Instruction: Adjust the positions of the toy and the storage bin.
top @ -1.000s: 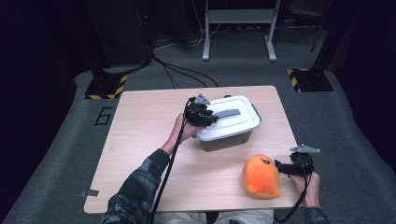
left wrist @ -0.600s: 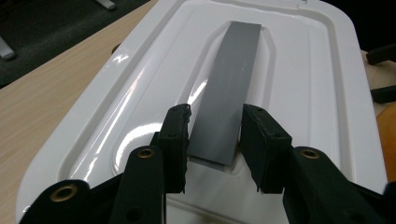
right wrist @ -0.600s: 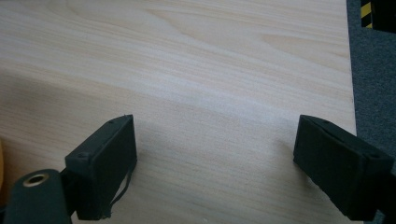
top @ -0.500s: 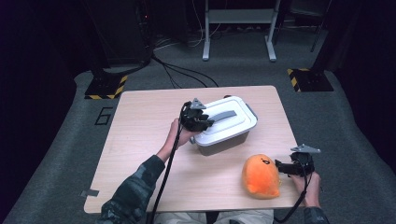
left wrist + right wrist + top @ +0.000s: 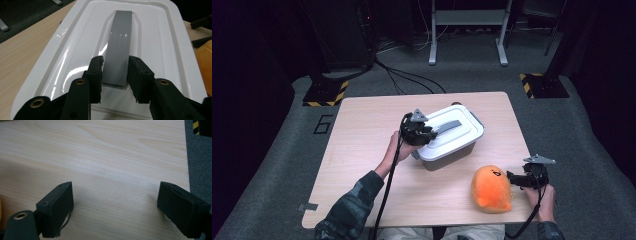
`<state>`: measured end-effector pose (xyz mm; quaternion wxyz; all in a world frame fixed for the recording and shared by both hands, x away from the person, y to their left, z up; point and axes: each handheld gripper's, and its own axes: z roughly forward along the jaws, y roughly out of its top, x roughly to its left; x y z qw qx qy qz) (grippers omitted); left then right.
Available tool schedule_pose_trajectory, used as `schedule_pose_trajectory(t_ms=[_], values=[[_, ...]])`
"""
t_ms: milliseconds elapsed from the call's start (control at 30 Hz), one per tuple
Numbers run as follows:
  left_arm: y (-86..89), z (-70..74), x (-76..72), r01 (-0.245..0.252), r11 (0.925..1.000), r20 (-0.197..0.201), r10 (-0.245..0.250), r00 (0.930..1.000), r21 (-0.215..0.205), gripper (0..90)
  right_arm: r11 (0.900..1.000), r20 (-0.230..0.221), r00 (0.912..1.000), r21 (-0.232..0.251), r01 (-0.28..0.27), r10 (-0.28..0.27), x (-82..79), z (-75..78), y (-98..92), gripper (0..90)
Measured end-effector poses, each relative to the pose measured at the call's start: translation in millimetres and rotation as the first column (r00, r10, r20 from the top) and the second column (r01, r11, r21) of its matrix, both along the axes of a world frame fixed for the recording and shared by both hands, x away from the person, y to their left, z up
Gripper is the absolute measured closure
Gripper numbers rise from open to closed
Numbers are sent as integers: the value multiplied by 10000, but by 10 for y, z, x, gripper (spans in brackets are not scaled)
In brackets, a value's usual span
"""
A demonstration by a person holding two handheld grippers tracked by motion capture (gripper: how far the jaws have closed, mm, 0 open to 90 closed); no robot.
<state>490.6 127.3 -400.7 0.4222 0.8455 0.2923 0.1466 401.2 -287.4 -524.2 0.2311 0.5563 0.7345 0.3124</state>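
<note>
Since a second ago the white lidded box [image 5: 451,141] has slid left and turned on the wooden table [image 5: 362,125]. The left gripper [image 5: 115,72] is clamped on the lid's flat grey handle [image 5: 119,47]. The glossy plastic box sits mid-table. One soft orange plush [image 5: 492,189] lies beside the right gripper [image 5: 115,197], whose jaws stand wide and empty.

The counter [image 5: 362,165] is seen whole from a fixed point above the person's side, looking forward and down, with the floor beyond. The left gripper view is taken very close along the left tool [image 5: 115,72], low over the white lid [image 5: 160,37] of the box, which is shared with the high view [image 5: 462,135]. The right gripper view is taken close above bare counter [image 5: 112,157].
</note>
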Motion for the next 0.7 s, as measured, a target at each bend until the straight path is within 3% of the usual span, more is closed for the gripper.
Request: schedule_pose_trajectory(t_ms=[167,400,567,700], values=[[50,4,-63,40,10000,15,-40,10000,66,645,10000,4,10000,37,34,-34,0,0,2,129],[71,45,-113,146,9981,201,-158,9997,605,640,10000,-1,10000,-12,28,-28,-1,0,2,127],[-44,85,-58,81,9971,226,-99,9997,758,465,10000,7,10000,-30,43,-43,0,-2,4,126],[-171,88,15,104,9972,129,-114,9999,735,430,10000,0,10000,-55,43,-43,0,-1,5,126]])
